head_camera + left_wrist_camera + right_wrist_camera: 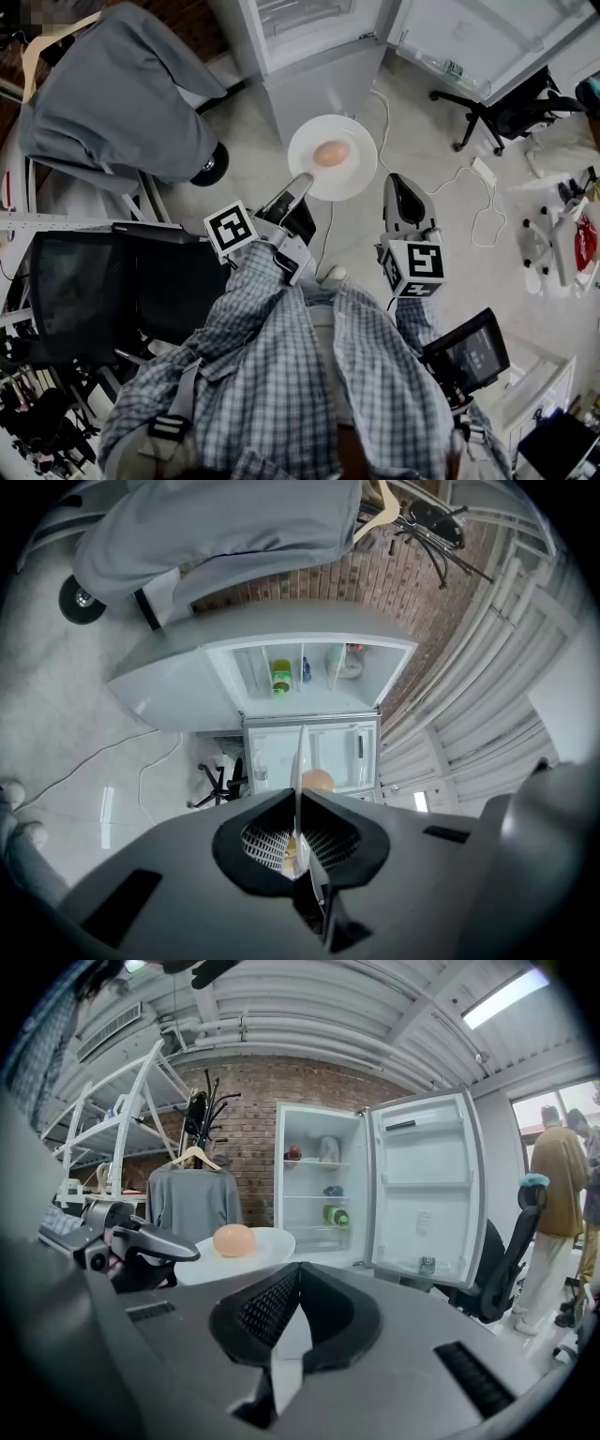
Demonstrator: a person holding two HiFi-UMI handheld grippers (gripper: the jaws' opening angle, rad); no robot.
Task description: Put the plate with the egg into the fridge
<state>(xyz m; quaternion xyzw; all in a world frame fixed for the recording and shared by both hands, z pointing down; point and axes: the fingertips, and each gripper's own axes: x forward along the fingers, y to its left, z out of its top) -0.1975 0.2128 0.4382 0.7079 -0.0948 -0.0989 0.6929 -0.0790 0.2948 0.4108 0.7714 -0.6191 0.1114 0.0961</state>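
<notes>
I have my left gripper (302, 181) clamped on the near rim of the white plate (361, 178), its jaws pinching the edge. The plate hangs level in the air above the floor (248, 131), in front of the open fridge (314, 42), with the egg (331, 154) lying near its middle. My right gripper (397, 185) hovers just beside the plate's right edge, jaws pressed together on nothing

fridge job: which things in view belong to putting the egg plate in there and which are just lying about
Job:
- plate
- egg on it
- fridge, door open
- left gripper, jaws shut on the plate's rim

Lying about:
- grey garment on a hanger
- black office chair
- person standing off to the side
</notes>
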